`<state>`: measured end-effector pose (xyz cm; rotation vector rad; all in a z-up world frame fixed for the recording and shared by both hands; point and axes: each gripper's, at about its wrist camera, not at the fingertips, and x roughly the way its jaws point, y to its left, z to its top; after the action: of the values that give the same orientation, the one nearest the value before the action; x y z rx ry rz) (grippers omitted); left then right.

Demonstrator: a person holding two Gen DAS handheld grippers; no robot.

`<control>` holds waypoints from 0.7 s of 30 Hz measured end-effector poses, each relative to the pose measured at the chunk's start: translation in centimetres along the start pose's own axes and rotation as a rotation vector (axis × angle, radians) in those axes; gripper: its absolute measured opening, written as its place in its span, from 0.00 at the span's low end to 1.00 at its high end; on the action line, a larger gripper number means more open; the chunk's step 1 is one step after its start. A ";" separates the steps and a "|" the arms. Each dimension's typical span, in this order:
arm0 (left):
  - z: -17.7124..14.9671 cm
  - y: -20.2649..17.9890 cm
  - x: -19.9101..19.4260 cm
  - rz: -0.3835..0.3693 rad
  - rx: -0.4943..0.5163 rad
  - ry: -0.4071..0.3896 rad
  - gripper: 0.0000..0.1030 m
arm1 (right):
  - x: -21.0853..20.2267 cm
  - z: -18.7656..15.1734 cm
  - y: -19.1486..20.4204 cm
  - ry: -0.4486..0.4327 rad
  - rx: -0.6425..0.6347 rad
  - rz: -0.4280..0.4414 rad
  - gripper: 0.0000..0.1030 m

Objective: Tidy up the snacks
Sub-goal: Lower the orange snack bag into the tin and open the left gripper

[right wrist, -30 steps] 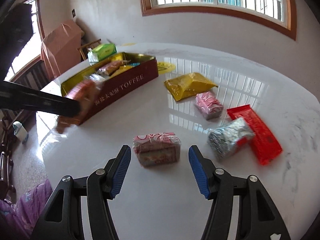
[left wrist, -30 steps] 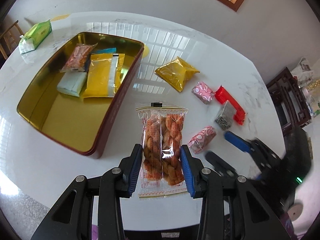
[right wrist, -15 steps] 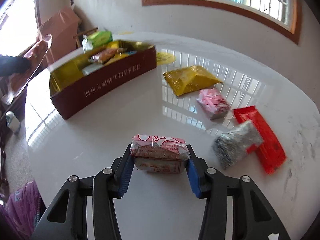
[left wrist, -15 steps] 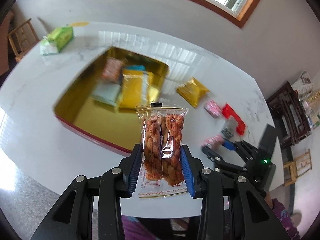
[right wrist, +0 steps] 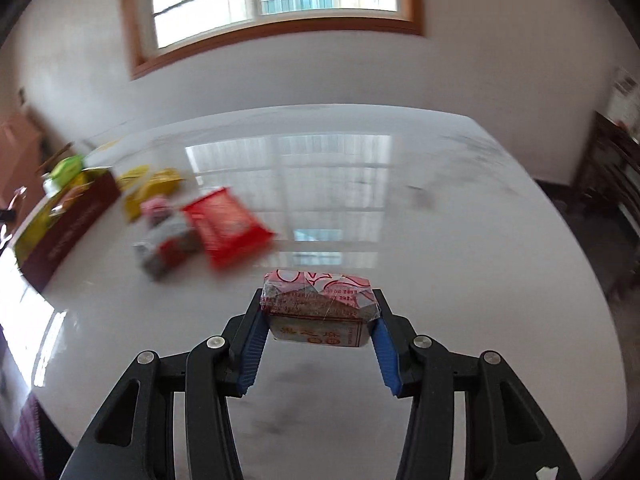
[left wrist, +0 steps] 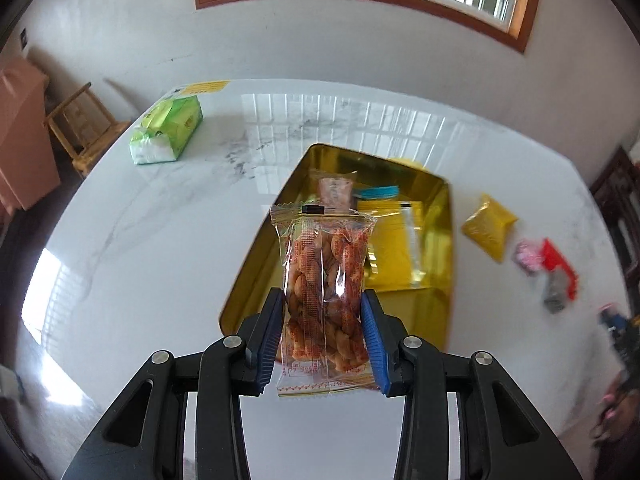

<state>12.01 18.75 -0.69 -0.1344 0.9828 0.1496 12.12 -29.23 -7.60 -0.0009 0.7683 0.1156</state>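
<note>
Left wrist view: left gripper [left wrist: 323, 342] pinches a peanut packet [left wrist: 325, 296] above the gold tin [left wrist: 447, 248]; right gripper [right wrist: 317, 334] clamps a pink-wrapped block [right wrist: 318, 303].

In the right wrist view the loose packets left of centre are smeared by motion: the red packet [right wrist: 226, 226], the silver packet [right wrist: 168, 246] and the pink one [right wrist: 156, 205] show no readable print. The tin [right wrist: 70, 226] there is blurred too, its side lettering illegible. In the left wrist view the clear snack bag [left wrist: 325, 280] hides the near-left part of the tin's floor. At the far right edge a dark blue-tipped shape [left wrist: 618, 326] is blurred beyond telling.
</note>
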 end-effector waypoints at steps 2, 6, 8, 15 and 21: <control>0.4 0.2 1.1 0.006 0.027 -0.001 0.39 | 0.2 -0.2 -0.8 0.001 0.021 -0.013 0.43; 1.1 0.3 2.8 0.016 0.069 0.001 0.39 | 0.7 -0.6 -1.2 0.009 0.047 -0.033 0.43; 1.2 0.3 3.6 0.028 0.096 0.004 0.39 | 0.5 -0.6 -1.0 0.000 0.044 -0.036 0.43; 1.3 0.6 6.2 0.040 0.128 0.050 0.39 | 0.6 -0.9 -1.3 0.006 0.063 -0.039 0.43; 1.0 1.1 7.4 0.047 0.125 0.074 0.39 | 0.8 -0.9 -1.4 0.008 0.070 -0.038 0.43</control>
<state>16.64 20.53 -6.33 -0.0025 1.0665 0.1267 12.19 -30.57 -8.83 0.0508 0.7799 0.0527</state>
